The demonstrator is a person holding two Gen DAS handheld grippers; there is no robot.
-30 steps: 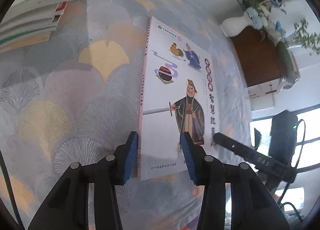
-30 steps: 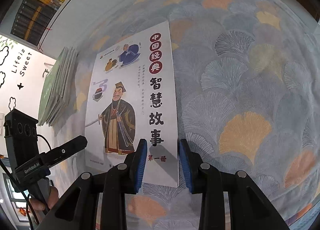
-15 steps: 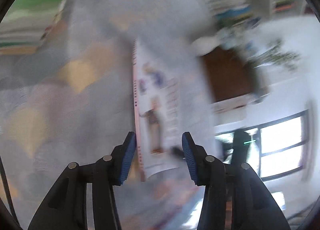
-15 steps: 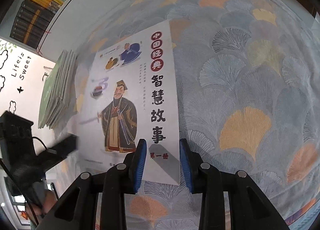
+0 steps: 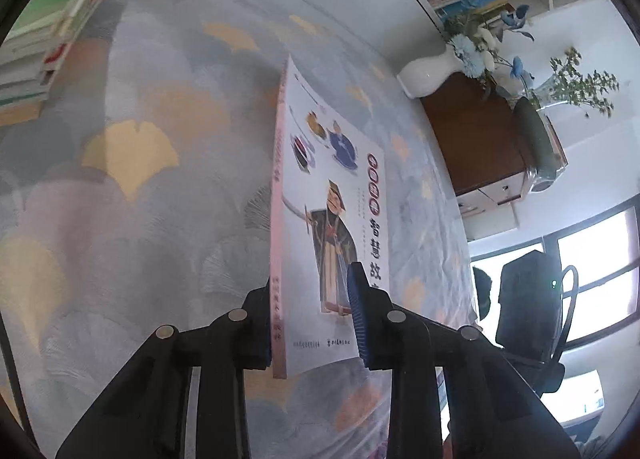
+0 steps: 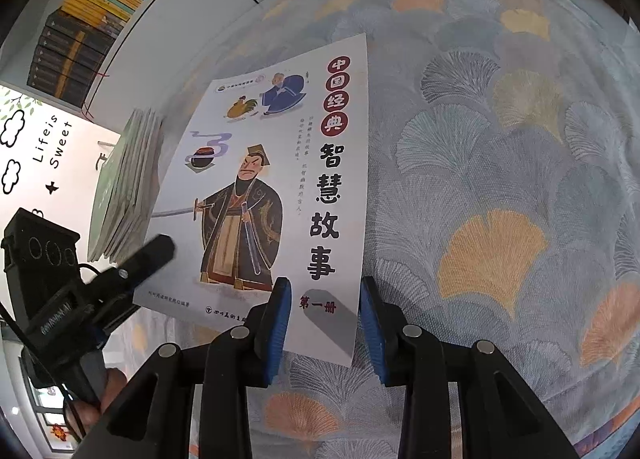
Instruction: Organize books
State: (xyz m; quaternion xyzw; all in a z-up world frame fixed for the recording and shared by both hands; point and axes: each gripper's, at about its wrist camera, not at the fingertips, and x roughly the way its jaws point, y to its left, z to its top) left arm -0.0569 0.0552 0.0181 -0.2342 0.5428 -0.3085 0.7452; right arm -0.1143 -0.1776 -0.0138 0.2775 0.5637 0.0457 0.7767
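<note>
Standing beside the cloth-covered table [image 6: 500, 163], I note one book [image 6: 276, 187] being handled and a stack [image 6: 124, 187] of books lying well apart from it at the far left. The left gripper [image 5: 312, 319] has just been closing and now clamps the book at its spine edge near the bottom corner, one pad on the cover, the other under the spine; that edge is lifted and the book tilts off the cloth. The right gripper [image 6: 324, 323] straddles the opposite bottom corner with its jaws parted; both pads stand clear of the cover, so it holds nothing. In the right view the left gripper shows as a black tool at the book's left edge, with a hand [image 6: 102, 395] below it. A vase [image 5: 428, 73] with flowers sits on a brown cabinet [image 5: 476, 139] beyond the table, and shelves of books line the wall. Judgement: the task is part done. The stack is formed; this book is gripped but not yet carried over or laid on it. Whether other loose books remain cannot be told.
</note>
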